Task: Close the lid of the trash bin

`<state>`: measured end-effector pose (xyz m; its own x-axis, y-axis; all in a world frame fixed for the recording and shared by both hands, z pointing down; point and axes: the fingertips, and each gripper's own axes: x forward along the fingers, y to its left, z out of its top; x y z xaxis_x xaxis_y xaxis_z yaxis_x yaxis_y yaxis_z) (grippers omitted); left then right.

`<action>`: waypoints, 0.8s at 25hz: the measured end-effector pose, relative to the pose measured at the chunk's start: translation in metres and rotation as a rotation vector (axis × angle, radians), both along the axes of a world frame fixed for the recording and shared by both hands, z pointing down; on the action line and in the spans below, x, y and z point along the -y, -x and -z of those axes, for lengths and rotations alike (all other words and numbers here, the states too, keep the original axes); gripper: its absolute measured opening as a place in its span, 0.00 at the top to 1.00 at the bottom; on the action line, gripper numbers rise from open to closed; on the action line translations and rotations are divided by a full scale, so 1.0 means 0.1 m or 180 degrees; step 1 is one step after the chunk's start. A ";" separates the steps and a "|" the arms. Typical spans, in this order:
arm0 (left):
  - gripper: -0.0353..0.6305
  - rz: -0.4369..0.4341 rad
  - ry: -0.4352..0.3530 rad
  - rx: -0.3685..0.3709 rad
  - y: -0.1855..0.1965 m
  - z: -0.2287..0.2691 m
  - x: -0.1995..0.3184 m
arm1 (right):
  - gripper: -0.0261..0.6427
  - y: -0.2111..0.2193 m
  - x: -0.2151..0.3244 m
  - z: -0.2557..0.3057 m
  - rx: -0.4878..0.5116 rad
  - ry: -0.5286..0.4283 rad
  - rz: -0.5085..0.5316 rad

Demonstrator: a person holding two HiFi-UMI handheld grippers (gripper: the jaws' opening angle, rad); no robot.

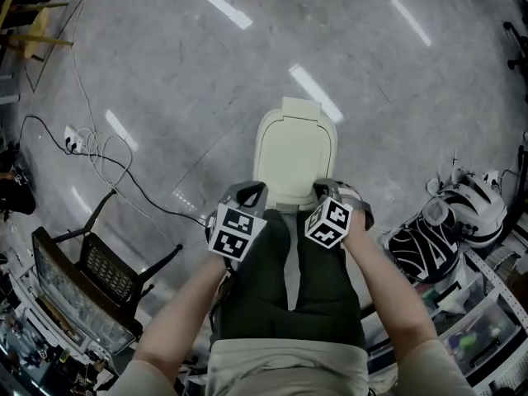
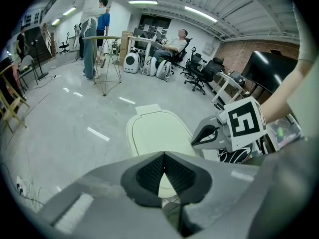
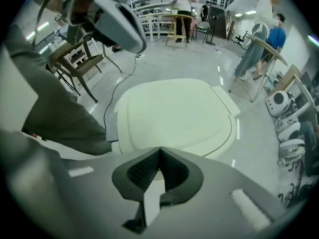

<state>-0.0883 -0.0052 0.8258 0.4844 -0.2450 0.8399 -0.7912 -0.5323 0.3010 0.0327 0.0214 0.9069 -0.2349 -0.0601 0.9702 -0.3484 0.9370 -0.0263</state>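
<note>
Evidently the lid (image 1: 295, 151) already lies flat over the trash bin, at 12 o'clock from my knees, with its hinge tab (image 1: 301, 108) at the far end. My left claw (image 1: 250, 193) hangs at the lid's 7 o'clock corner and my right claw (image 1: 327, 190) at its 5 o'clock corner. Each has its jaws pinched tip to tip with nothing between them.

I judge that what remains is at most a seating press. For that I would use the blunt closed tips, not a grip. Both should go on the near rim at 6 o'clock, well away from the hinge, and push straight down and evenly. A one-sided shove could rock the bin or skid a tip off the smooth plastic.

Much is out of sight. The bin's body sits wholly under the lid, so I cannot see how it stands on the floor. My claws and legs cover the near edge, so the seam there is hidden. I cannot tell whether the lid is fully home, nor whether either tip is touching it or just above it.
</note>
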 end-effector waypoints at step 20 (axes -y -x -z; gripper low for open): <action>0.94 0.0150 0.0161 0.0008 0.17 -0.16 -0.04 | 0.95 -0.01 0.19 0.34 -0.0325 -0.0011 0.0295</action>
